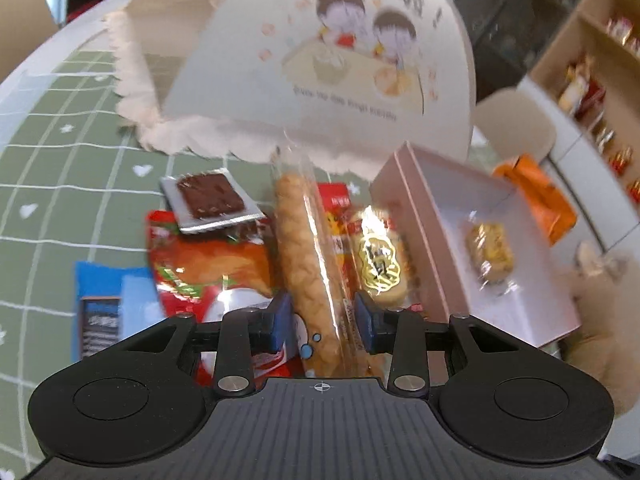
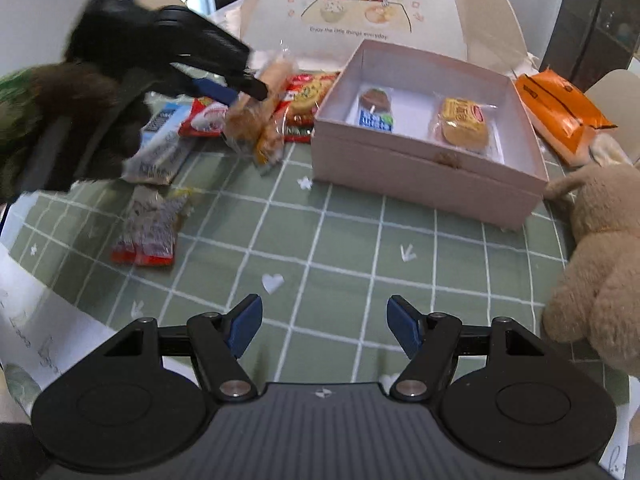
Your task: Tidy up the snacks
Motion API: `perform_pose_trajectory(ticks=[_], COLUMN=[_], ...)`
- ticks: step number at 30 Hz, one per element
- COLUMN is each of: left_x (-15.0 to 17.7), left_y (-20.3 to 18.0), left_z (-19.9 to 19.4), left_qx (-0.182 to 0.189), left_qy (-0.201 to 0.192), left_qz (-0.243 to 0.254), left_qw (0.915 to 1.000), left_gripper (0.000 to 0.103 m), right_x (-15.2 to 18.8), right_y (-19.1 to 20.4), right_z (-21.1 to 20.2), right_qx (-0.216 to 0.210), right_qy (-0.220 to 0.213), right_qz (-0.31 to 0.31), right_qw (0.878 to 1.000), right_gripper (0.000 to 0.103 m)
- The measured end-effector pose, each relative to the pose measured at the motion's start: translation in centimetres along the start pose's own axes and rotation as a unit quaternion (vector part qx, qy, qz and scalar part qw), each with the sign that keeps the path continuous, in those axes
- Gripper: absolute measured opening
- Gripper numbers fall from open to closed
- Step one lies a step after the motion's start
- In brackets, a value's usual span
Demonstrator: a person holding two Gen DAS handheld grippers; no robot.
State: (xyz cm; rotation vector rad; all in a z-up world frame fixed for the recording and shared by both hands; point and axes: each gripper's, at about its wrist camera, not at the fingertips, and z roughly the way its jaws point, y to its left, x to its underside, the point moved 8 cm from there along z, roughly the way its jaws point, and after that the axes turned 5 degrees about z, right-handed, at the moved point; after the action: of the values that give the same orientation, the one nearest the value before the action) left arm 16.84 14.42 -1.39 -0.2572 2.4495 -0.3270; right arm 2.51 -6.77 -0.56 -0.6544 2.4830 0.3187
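Note:
My left gripper (image 1: 324,320) is shut on a long golden pastry stick in a clear wrapper (image 1: 306,256), which runs forward between the blue pads. The right wrist view shows this gripper (image 2: 240,88) holding the stick (image 2: 256,120) up over the snack pile, left of the open pink box (image 2: 420,176). Inside the box lie a chocolate lollipop (image 2: 376,104) and a yellow wrapped cake (image 2: 464,124). My right gripper (image 2: 324,328) stands open over bare green tablecloth, with nothing between its fingers.
Loose snacks lie left of the box: a chocolate square packet (image 1: 212,200), a red packet (image 1: 200,264), a round cracker (image 1: 380,264), a blue bar (image 2: 160,148) and small packets (image 2: 148,232). A cartoon-printed food cover (image 2: 380,8) stands behind. An orange packet (image 2: 560,112) and plush toy (image 2: 600,260) sit right.

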Motion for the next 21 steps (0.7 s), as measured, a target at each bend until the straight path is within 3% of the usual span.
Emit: perform_pose_trajectory(ticks=[4, 11, 17, 21], left_x=[1.0, 6.2, 11.9, 14.3], left_y=[0.2, 3.8, 7.3, 8.5], left_z=[-1.2, -8.4, -13.1, -14.5], left_qx=[0.003, 0.0, -0.016, -0.004], left_qy=[-0.007, -0.003, 0.029, 0.048], left_qz=[-0.009, -0.014, -0.047, -0.07], left_qw=[0.9999, 0.9999, 0.9983, 0.9964], left_gripper=[0.038, 0.036, 0.035, 0.035], right_x=[0.8, -0.4, -2.7, -3.7], right_y=[-0.1, 1.8, 7.6, 12.5], right_z=[-0.2, 1.2, 2.6, 4.3], right_qx=[0.003, -0.033, -0.111, -0.156], right_qy=[0.0, 0.0, 0.001, 0.012], right_qz=[-0.023, -0.037, -0.063, -0.086], right_qw=[1.0, 0.999, 0.992, 0.984], right_gripper=[0.07, 0.07, 0.07, 0.073])
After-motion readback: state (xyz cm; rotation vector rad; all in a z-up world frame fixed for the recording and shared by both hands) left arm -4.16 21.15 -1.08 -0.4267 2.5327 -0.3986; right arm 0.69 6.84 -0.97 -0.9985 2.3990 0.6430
